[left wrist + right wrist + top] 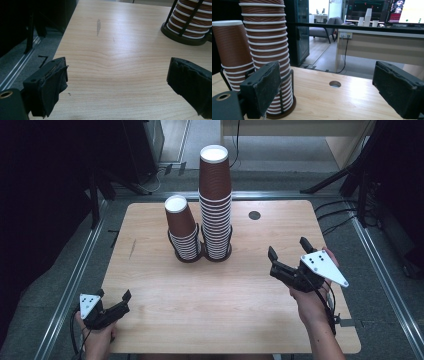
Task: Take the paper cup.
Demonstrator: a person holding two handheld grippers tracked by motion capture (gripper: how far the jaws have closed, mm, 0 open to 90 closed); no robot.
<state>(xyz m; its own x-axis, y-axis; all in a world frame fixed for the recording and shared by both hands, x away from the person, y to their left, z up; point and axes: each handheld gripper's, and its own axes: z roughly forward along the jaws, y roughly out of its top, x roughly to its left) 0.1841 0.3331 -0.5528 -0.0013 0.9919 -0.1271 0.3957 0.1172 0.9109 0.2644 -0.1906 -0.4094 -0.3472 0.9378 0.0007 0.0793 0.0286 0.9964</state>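
The wooden table (200, 295) took up the middle of the high view, and I had both tools parked over its near half. Toward the upper centre of that frame stood two stacks of upside-down brown paper cups, each in its own black wire holder: the tall stack (215, 205) on the right, and the short stack (181, 231) just beside it on the left, leaning a little toward the upper left. I counted two stacks and two holders; the cups within each were too closely nested for a sure count. A single round grommet hole (254, 215) sat to the right of the tall stack. My right gripper (292, 256) hung at the right of the frame, pointed toward the stacks, its jaws spread wide with nothing between them; in the right gripper view the tall stack (268, 50) rose at the left edge of the frame, behind the left jaw. My left gripper (114, 296) waited at the lower left corner of the table, its jaws likewise apart and empty, and the left gripper view caught the base of a holder (185, 33) in the upper right. I judged the work as not yet begun: no cup was lifted or gripped, and the whole reach, grasp and transfer between stacks remained ahead of me.
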